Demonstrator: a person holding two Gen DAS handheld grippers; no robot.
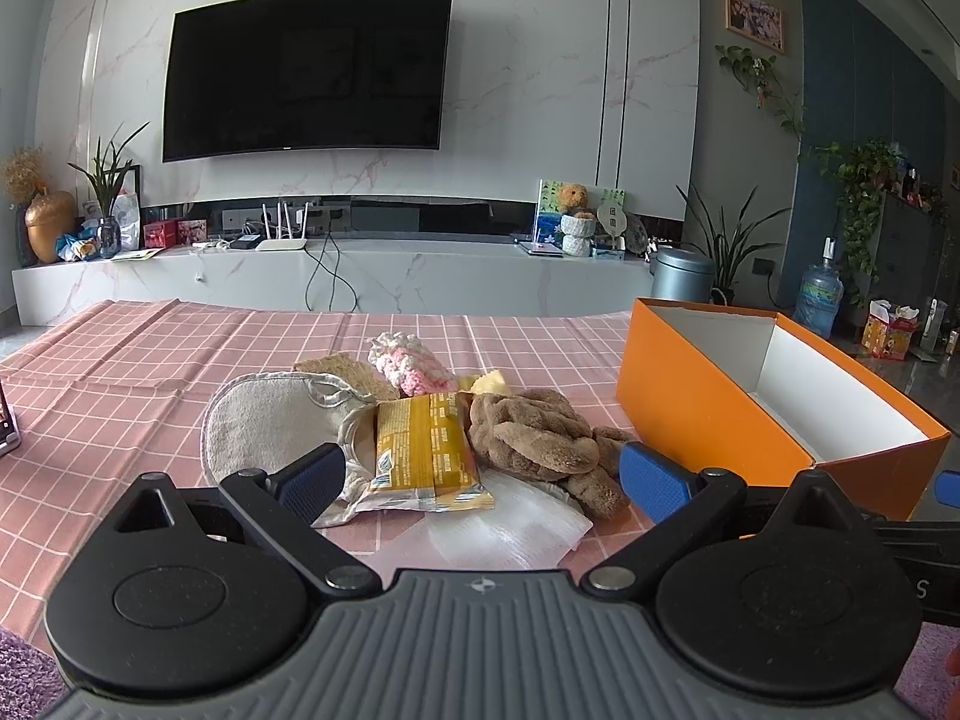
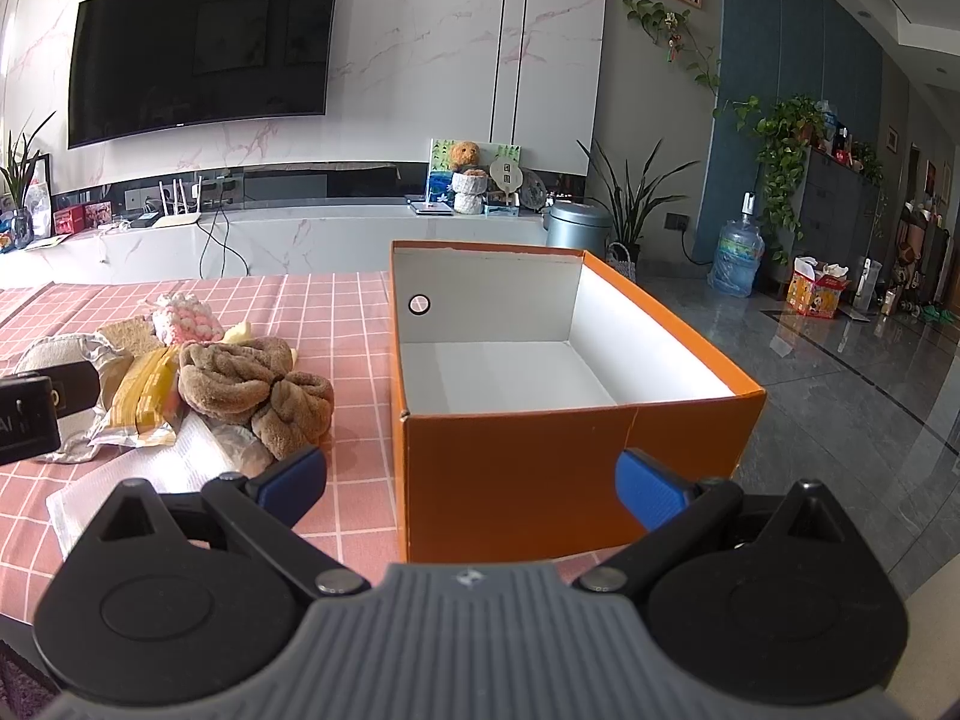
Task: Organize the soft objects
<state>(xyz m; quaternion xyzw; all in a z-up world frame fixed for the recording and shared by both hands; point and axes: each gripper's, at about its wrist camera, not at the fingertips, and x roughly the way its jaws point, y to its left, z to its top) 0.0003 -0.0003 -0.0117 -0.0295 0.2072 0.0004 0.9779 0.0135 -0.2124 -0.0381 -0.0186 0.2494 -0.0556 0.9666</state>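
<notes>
A pile of soft things lies on the pink checked tablecloth: a brown plush knot, a yellow snack packet, a beige mitt, a pink-white knitted piece and a white foam sheet. My left gripper is open, its jaws either side of the packet and plush, just short of them. An orange box with a white empty inside stands to the right. My right gripper is open and empty in front of the box's near wall. The plush and packet show at left.
The left gripper's body shows at the left edge of the right wrist view. The box sits at the table's right edge, with the floor beyond. A TV and a marble console stand behind the table. A dark object lies at the table's left edge.
</notes>
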